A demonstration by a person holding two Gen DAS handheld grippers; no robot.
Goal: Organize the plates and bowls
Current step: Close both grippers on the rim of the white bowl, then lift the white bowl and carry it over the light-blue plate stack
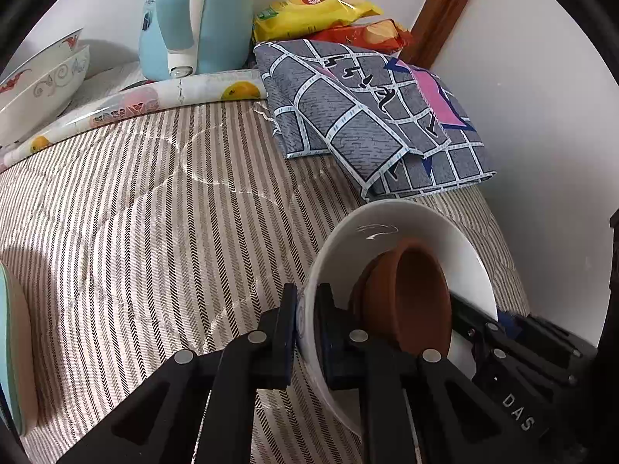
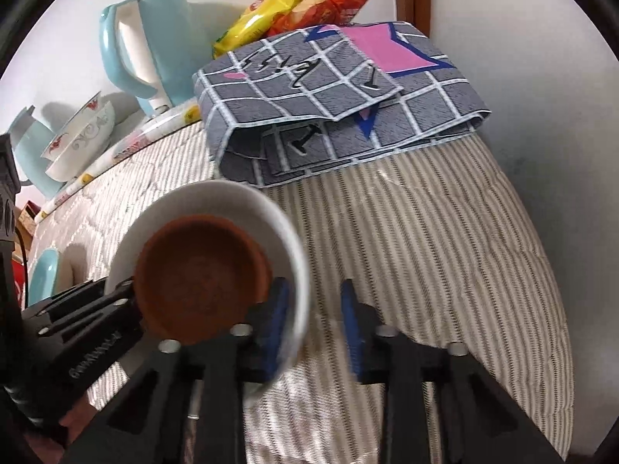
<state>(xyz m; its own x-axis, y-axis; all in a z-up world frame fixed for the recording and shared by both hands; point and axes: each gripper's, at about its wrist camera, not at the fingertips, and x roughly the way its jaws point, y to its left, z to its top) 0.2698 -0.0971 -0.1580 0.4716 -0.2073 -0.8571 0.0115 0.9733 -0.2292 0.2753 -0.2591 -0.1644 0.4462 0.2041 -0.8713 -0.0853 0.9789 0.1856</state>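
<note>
A white bowl (image 1: 390,232) with a brown clay bowl (image 1: 410,301) nested inside is held tilted above the striped cloth. My left gripper (image 1: 307,328) is shut on the white bowl's near rim. In the right wrist view the white bowl (image 2: 267,208) and brown bowl (image 2: 201,278) sit at lower left. My right gripper (image 2: 315,324) is open, with its left finger (image 2: 276,324) inside the white bowl's rim and its right finger outside. Two stacked patterned white bowls (image 1: 42,81) stand at the far left, and they show in the right wrist view too (image 2: 83,139).
A light blue kettle (image 1: 197,15), snack bags (image 1: 321,11) and a folded grey checked cloth (image 1: 371,116) lie at the back by the wall. A light blue dish (image 1: 15,352) sits at the left edge. A rolled fruit-print mat (image 1: 154,96) lies across the back.
</note>
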